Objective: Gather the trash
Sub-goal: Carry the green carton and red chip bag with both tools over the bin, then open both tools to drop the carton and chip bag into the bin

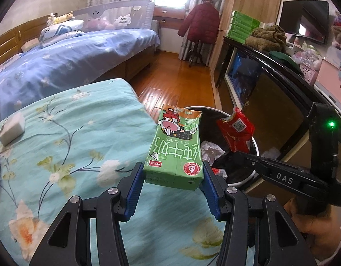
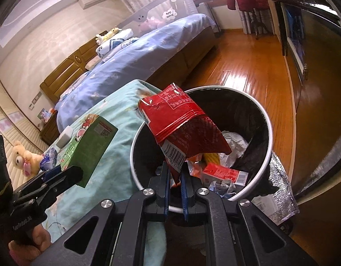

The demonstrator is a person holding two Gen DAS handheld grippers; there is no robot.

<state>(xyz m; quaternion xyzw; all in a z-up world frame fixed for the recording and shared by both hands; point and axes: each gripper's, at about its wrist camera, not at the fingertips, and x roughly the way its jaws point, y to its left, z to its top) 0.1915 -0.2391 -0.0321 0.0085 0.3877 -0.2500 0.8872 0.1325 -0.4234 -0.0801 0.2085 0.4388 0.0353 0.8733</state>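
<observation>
Trash in 2 pieces, both held near the bin. Green milk carton [image 1: 173, 148] is clamped across its base between the blue pads of the left gripper [image 1: 172, 184], standing up out of the jaws, hanging over the edge of the teal floral bedspread [image 1: 66, 146] just beside the round trash bin [image 2: 267, 119]. Not yet over the opening. Red snack wrapper [image 2: 181, 126] is pinched by its lower corner in the right gripper [image 2: 175, 185], jaws tight together on the thin film, wrapper dangling above the bin mouth, so it looks ready to drop first. Both grippers tilt downward toward the bin, left one beside and slightly behind the right. Bin already holds crumpled paper and a red box; liner looks black, hard to tell at the far wall. A white block [image 1: 12, 128] lies on the bedspread, possibly next.
</observation>
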